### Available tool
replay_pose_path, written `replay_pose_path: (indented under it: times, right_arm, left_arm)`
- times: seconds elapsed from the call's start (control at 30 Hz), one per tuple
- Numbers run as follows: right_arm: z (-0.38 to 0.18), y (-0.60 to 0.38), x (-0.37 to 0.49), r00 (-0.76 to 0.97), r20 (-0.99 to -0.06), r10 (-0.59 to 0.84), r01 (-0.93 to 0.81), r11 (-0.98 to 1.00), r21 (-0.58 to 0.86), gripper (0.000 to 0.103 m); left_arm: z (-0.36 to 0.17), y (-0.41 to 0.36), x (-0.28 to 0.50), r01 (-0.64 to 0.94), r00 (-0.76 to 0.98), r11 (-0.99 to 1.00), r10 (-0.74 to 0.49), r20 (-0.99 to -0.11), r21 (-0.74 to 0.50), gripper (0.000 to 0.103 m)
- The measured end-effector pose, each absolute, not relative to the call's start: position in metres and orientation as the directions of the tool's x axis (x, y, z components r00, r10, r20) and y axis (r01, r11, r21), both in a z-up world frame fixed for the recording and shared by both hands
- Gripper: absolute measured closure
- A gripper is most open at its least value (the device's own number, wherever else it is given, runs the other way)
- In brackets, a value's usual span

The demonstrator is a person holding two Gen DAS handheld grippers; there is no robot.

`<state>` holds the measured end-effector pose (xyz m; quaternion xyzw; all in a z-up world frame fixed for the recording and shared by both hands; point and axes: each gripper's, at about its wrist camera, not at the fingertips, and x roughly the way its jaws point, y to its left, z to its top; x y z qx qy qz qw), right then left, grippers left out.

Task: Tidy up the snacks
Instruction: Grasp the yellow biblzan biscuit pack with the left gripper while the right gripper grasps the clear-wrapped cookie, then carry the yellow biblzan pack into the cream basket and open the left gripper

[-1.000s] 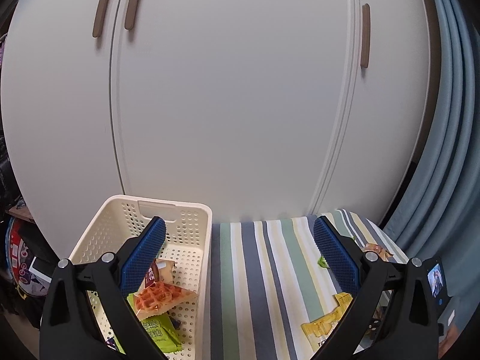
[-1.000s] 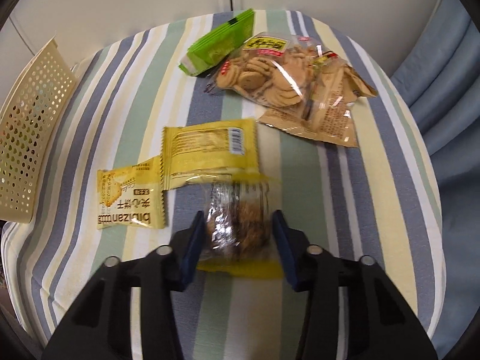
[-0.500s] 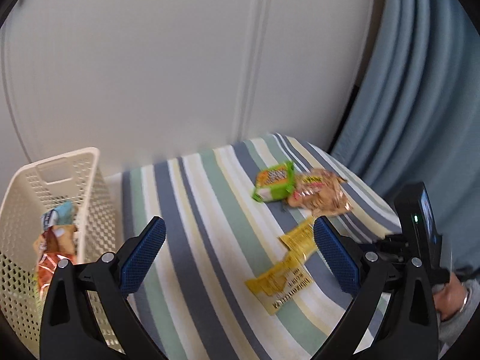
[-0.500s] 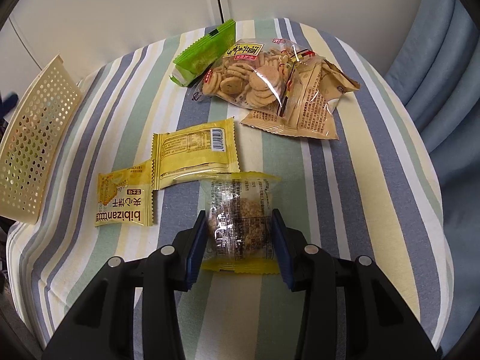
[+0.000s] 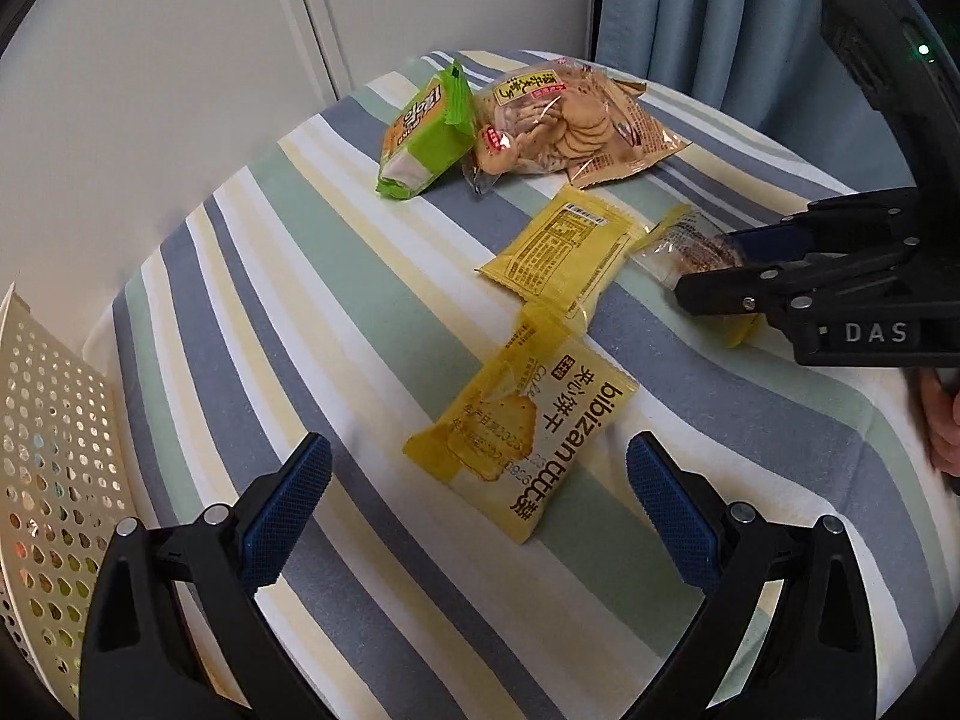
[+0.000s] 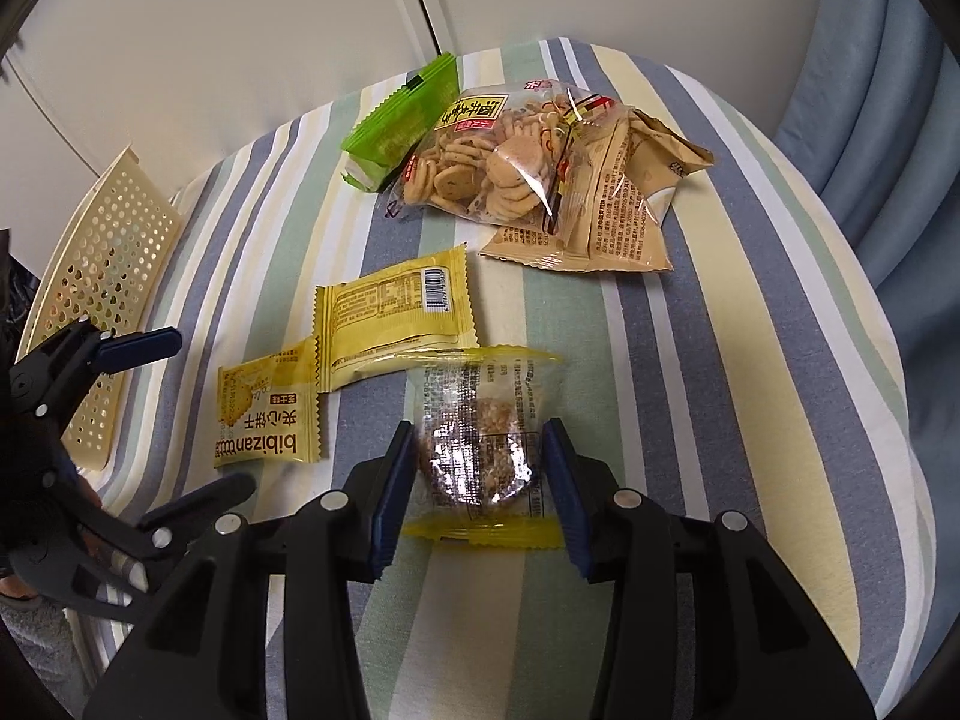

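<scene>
My right gripper (image 6: 480, 456) clamps the clear nut-bar packet (image 6: 480, 420); I should lift it straight, keeping my empty, wide-open left gripper (image 5: 480, 498) centred over the bibizan cracker packet (image 5: 528, 432).

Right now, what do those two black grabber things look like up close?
Both are black plastic frames with silver rivets at the joints. The left gripper has two angled arms ending in dark blue, bumpy-textured pads. The right gripper has matching blue pads, and from the left camera its side shows white letters "DAS" and a small green light.
</scene>
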<state>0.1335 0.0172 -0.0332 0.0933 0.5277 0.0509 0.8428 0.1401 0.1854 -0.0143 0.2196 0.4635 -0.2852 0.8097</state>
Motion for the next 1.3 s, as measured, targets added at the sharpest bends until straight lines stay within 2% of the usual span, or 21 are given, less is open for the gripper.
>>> replay_pose_path:
  times: [0.07, 0.23, 0.3, 0.37, 0.43, 0.47, 0.93, 1.3]
  right_arm:
    - [-0.033, 0.016, 0.133, 0.44, -0.878, 0.189, 0.015, 0.976, 0.217, 0.059]
    - [-0.033, 0.014, 0.131, 0.446, -0.872, 0.203, 0.024, 0.971, 0.238, 0.059]
    - [-0.032, 0.012, 0.131, 0.448, -0.87, 0.206, 0.025, 0.97, 0.243, 0.059]
    - [-0.032, 0.011, 0.13, 0.449, -0.869, 0.207, 0.026, 0.969, 0.245, 0.059]
    - [-0.032, 0.011, 0.13, 0.449, -0.87, 0.205, 0.026, 0.97, 0.242, 0.059]
    - [-0.032, 0.011, 0.129, 0.449, -0.87, 0.203, 0.025, 0.971, 0.24, 0.059]
    - [-0.033, 0.016, 0.132, 0.448, -0.874, 0.187, 0.023, 0.975, 0.221, 0.059]
    - [-0.033, 0.019, 0.133, 0.446, -0.877, 0.175, 0.015, 0.979, 0.203, 0.059]
  left_arm:
    - [-0.02, 0.183, 0.147, 0.668, 0.387, 0.739, -0.242, -0.89, 0.09, 0.018]
    - [-0.023, 0.184, 0.159, 0.67, 0.344, 0.741, -0.265, -0.901, 0.037, 0.019]
    - [-0.023, 0.185, 0.164, 0.657, 0.345, 0.754, -0.271, -0.899, 0.025, 0.025]
    - [-0.02, 0.186, 0.166, 0.644, 0.358, 0.765, -0.274, -0.892, 0.024, 0.043]
    - [-0.017, 0.188, 0.168, 0.624, 0.373, 0.781, -0.273, -0.887, 0.022, 0.054]
    - [-0.016, 0.19, 0.169, 0.615, 0.375, 0.788, -0.276, -0.885, 0.014, 0.055]
    - [0.008, 0.216, 0.155, 0.542, 0.434, 0.831, -0.407, -0.804, -0.128, 0.056]
    - [0.054, 0.247, 0.135, 0.466, 0.587, 0.877, -0.403, -0.702, -0.114, 0.056]
